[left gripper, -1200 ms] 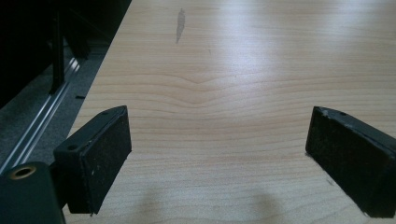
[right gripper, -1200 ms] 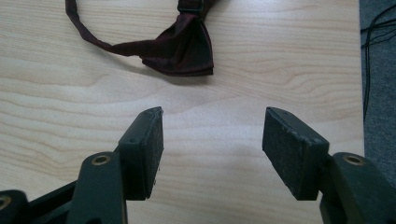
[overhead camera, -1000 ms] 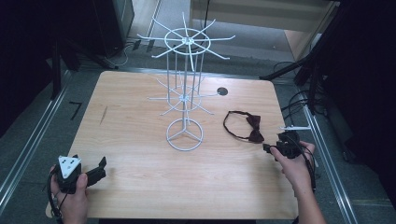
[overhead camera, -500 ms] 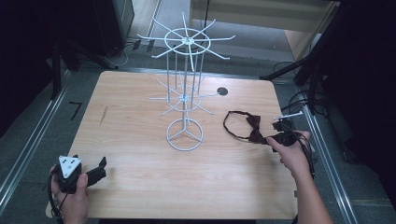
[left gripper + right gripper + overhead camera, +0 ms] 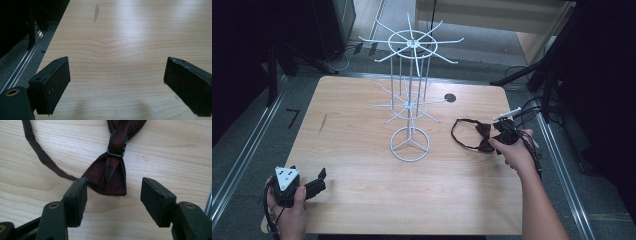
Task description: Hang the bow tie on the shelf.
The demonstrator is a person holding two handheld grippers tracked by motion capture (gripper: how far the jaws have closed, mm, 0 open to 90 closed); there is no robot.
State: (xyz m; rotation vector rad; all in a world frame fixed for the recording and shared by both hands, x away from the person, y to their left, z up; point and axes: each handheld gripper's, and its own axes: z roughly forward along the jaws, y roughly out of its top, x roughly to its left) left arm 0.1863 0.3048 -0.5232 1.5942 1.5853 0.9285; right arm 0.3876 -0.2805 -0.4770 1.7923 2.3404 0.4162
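Right gripper stood with its jaws parted fairly wide, nothing between them, poised over the near wing of the dark maroon fabric bow tie with its thin neck strap. Tie lay flat on the pale wooden bench, near the right edge, about midway between the front and back edges; in the high view its strap formed a loop toward the bench middle, and the person's right hand came just beside the bow.

Left gripper rested at the front left corner, jaws wide apart over bare wood, idle.

White wire display stand with two tiers of radiating hooks stood at the bench centre, well apart from the tie.

Judgement: step in hand was likely the grasp of the tie, perhaps for hanging on the stand.

- Left pad already touched or overlapped the wing's corner; right pad was clear. Centring would help before closing.
- Fabric is thin and flat, so the pads should go low, to the wood.
- Gripping near the black clasp might hold more firmly than the wing edge.
- Strap could snag on the hooks.
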